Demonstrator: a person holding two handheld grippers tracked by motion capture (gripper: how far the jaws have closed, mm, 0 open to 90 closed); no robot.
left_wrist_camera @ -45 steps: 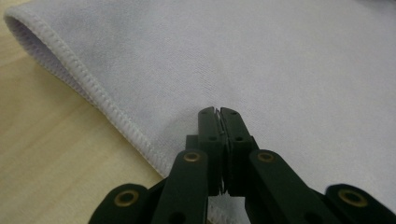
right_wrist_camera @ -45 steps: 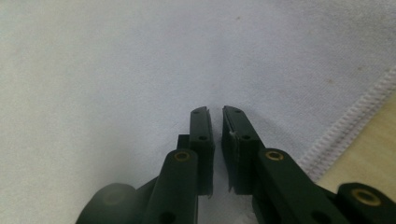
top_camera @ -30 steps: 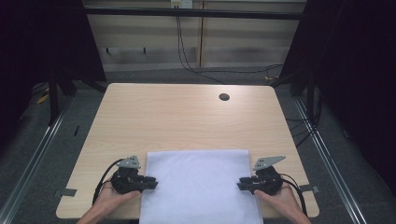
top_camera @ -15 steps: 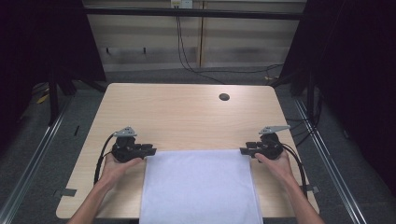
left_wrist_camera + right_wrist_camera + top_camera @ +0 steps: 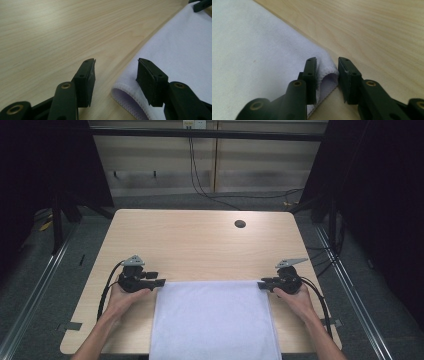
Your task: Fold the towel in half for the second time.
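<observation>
A white cloth [image 5: 215, 320] lies flat on the wooden table [image 5: 200, 245] and hangs over its near edge. My left gripper [image 5: 161, 282] is at the cloth's far left corner. In the left gripper view it [image 5: 116, 62] is wide open, and the cloth's [image 5: 180, 42] curled hem lies between the jaws, closer to the right one. My right gripper [image 5: 261, 284] is at the far right corner. Its jaws [image 5: 327, 61] stand closer together, on either side of the curled corner of the cloth [image 5: 249, 50], which still keeps its rounded loop.
A dark round hole [image 5: 240, 224] sits in the tabletop at the far right. Bare wood stretches beyond the cloth. Cables trail from both grippers toward the table's sides. Metal rails and dark floor surround the table.
Both grippers moved forward from beside the cloth's middle to its far corners, then held there. The cloth has stayed where it was.
</observation>
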